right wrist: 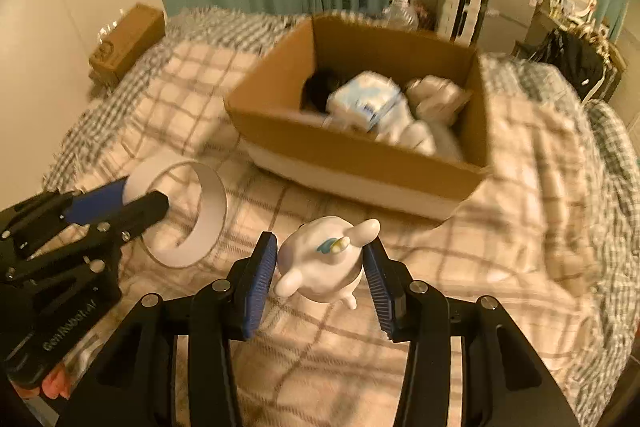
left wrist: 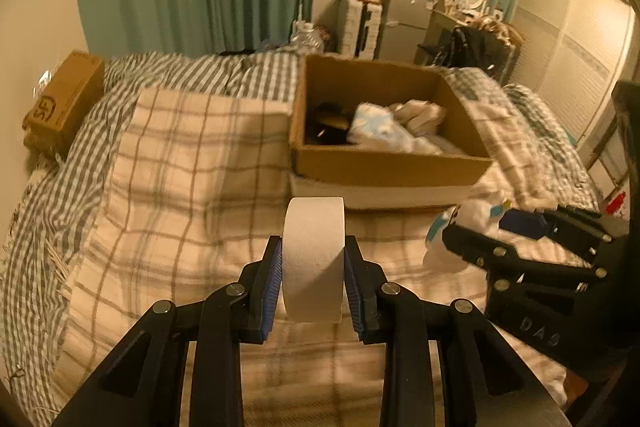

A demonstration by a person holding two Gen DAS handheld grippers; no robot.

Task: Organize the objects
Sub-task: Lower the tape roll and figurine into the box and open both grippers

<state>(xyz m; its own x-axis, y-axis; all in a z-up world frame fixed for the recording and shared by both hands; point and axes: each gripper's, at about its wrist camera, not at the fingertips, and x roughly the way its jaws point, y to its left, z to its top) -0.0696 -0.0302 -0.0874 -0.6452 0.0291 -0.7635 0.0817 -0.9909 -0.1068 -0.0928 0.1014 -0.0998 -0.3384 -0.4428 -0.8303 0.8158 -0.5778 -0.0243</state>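
My left gripper [left wrist: 313, 259] is shut on a white tape roll [left wrist: 313, 251], held upright above the plaid blanket; the roll also shows in the right wrist view [right wrist: 192, 215]. My right gripper [right wrist: 320, 263] is shut on a white unicorn figurine [right wrist: 324, 259] with a blue and yellow mark; it also shows in the left wrist view [left wrist: 480, 215]. An open cardboard box [left wrist: 384, 163] sits on the bed ahead, holding a white and blue packet [right wrist: 364, 99], white bundles and a dark item.
The bed is covered by a plaid blanket [left wrist: 180, 187] and checked bedding. A small brown carton [left wrist: 64, 99] lies at the bed's far left by the wall. Green curtains, a cluttered desk and a mirror stand behind.
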